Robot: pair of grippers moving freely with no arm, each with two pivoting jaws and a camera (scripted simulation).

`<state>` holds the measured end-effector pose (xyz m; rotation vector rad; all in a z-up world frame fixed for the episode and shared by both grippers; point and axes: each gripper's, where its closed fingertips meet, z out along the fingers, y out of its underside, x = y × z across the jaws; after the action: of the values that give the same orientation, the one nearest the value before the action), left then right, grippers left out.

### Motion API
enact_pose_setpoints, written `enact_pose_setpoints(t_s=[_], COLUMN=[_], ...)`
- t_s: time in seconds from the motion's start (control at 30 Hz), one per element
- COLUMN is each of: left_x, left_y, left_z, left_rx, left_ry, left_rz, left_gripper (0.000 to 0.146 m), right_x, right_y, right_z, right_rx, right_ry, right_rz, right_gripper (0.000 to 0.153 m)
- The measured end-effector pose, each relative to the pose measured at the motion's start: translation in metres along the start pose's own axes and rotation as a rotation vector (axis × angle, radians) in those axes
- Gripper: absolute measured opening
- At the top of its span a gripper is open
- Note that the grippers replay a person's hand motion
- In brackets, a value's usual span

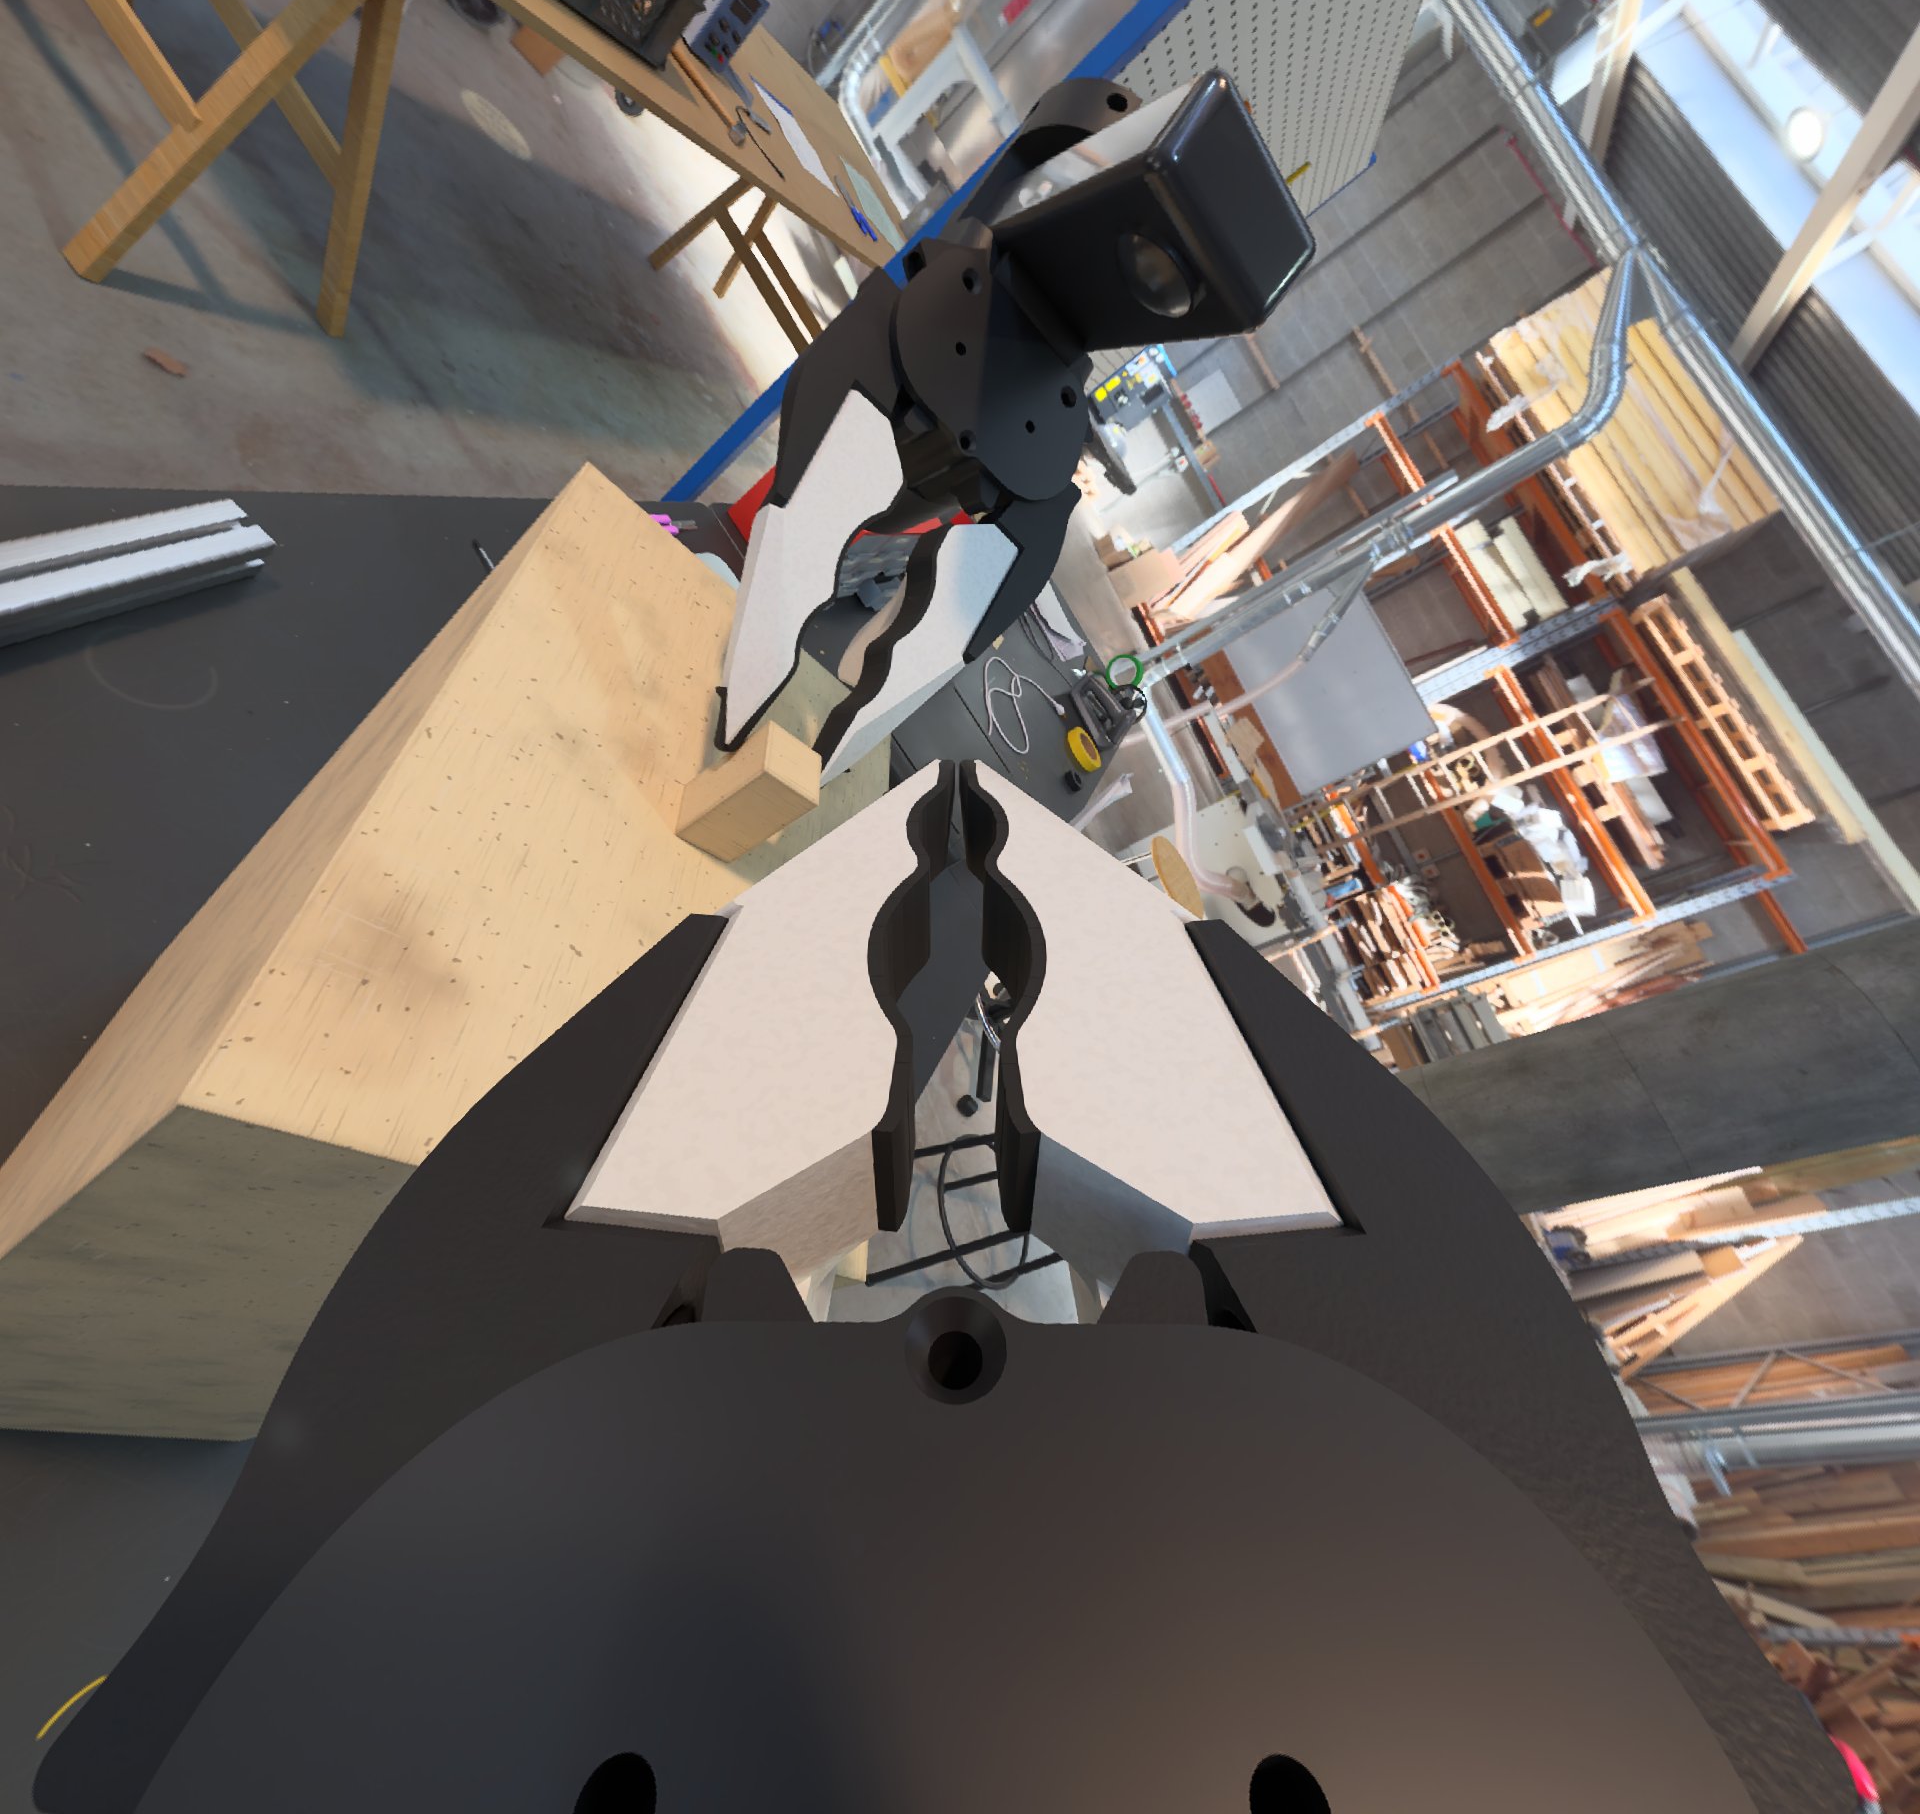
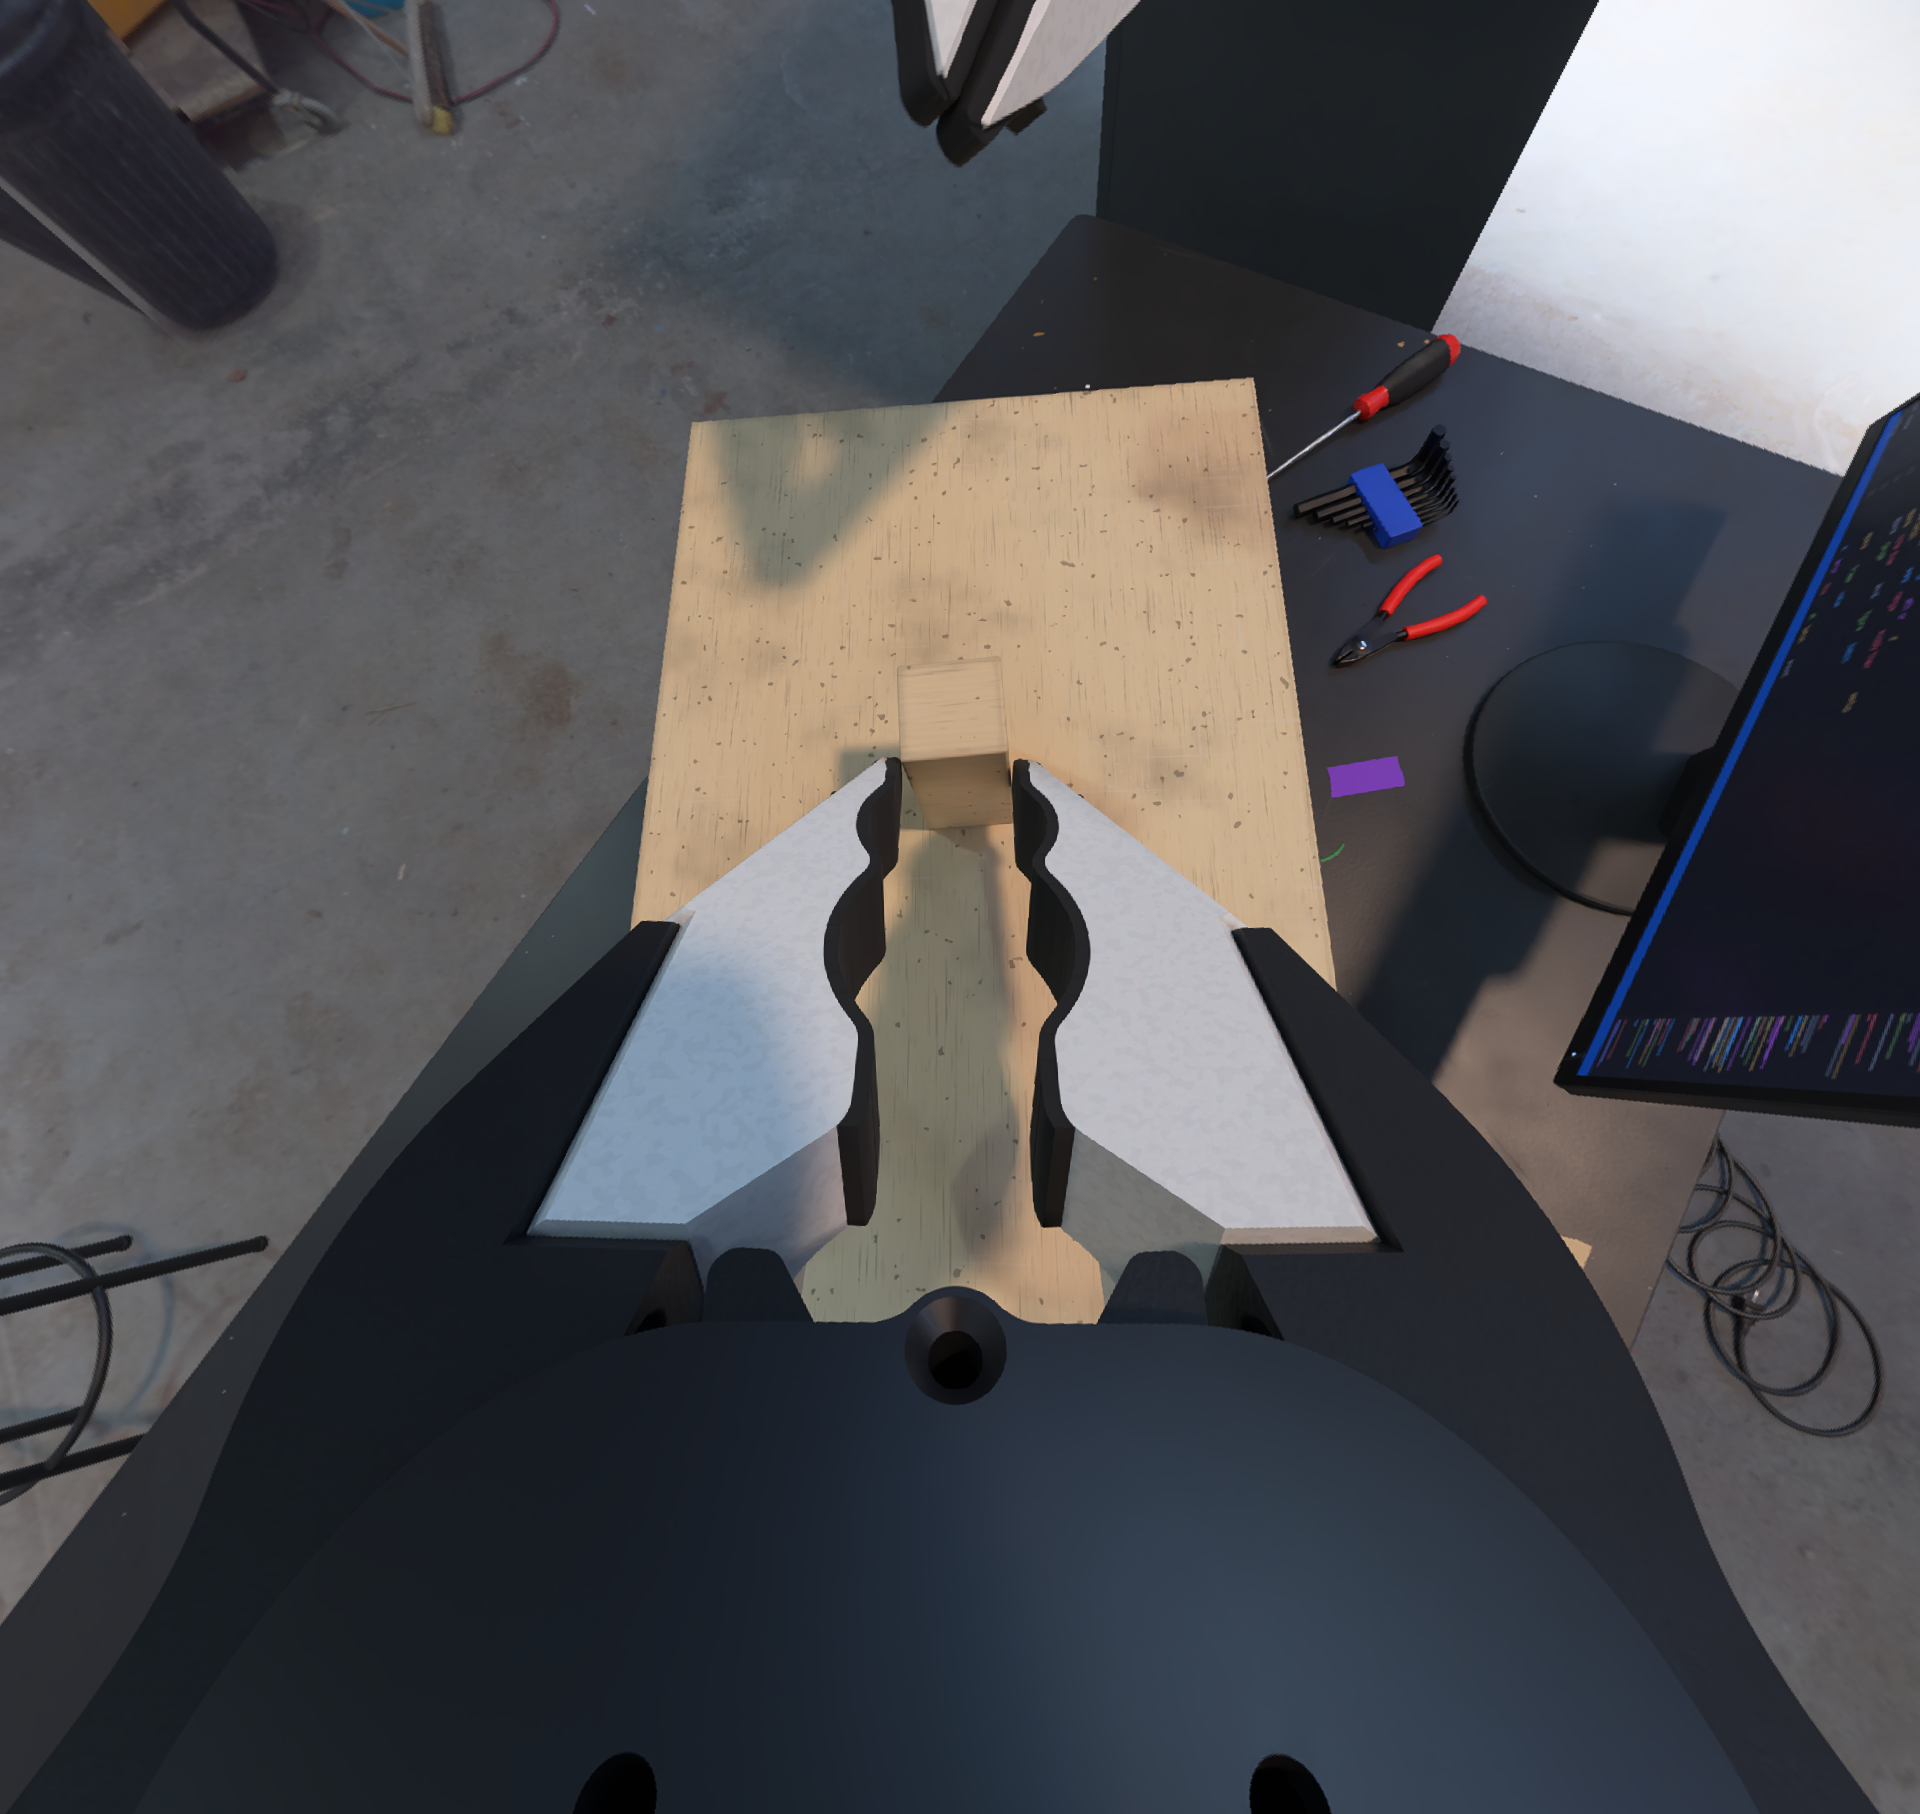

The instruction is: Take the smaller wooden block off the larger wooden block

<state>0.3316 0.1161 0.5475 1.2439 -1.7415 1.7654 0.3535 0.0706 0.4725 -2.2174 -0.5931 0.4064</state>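
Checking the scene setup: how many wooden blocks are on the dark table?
2. The larger wooden block lies on the dark table; the smaller wooden block sits on top of it, between the right gripper's open fingertips.

Lit brightly and sharply throughout; stretched by wide-angle distortion toward picture edges. Cast soft grey shadows across the large pale speckled wooden block (image 2: 977,559) near the dark tabletop's (image 2: 1558,559) left edge.

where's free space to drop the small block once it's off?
Large block: its top beyond the small block is bare, but that is not off it. Dark table: a bare strip past the large block's far edge, and another between purple tape and monitor base. Crowded: right side by the screwdriver, hex keys and pliers.
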Motion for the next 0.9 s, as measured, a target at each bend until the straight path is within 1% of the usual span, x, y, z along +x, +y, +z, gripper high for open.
enact_pose_setpoints(t_s=[0.1,0.17,0.2,0.23,0.3,0.57,0.7,0.8,0.9], left_x=[0.001,0.000,-0.001,-0.001,-0.002,-0.003,-0.003,-0.004,-0.015], left_y=[0.002,0.002,0.002,0.001,0.000,-0.003,-0.004,-0.008,-0.015], left_z=[0.003,0.003,0.002,0.002,0.001,-0.003,-0.005,-0.007,-0.014], left_rx=[-0.011,-0.008,-0.007,-0.004,0.003,0.021,0.026,0.052,0.096], left_ry=[0.011,0.015,0.013,0.010,0.009,0.000,-0.002,-0.013,-0.092], left_rz=[-0.014,-0.025,-0.027,-0.029,-0.034,-0.038,-0.044,-0.041,-0.020], left_gripper=[0.001,0.001,0.001,0.001,0.001,0.001,0.001,0.001,0.001], right_x=[-0.001,-0.002,-0.002,-0.002,-0.002,-0.009,-0.013,-0.015,-0.022], right_y=[-0.001,-0.004,-0.005,-0.005,-0.006,-0.005,-0.003,0.002,0.012], right_z=[0.003,0.005,0.007,0.008,0.008,0.001,-0.012,-0.032,-0.057], right_rx=[-0.010,-0.006,-0.006,-0.010,-0.011,0.012,0.020,0.021,-0.009], right_ry=[0.006,0.001,0.004,0.004,0.006,0.052,0.059,0.090,0.187], right_rz=[-0.015,-0.012,-0.012,-0.016,-0.021,-0.102,-0.089,-0.057,-0.027], right_gripper=[0.023,0.031,0.032,0.030,0.021,0.020,0.020,0.020,0.020])
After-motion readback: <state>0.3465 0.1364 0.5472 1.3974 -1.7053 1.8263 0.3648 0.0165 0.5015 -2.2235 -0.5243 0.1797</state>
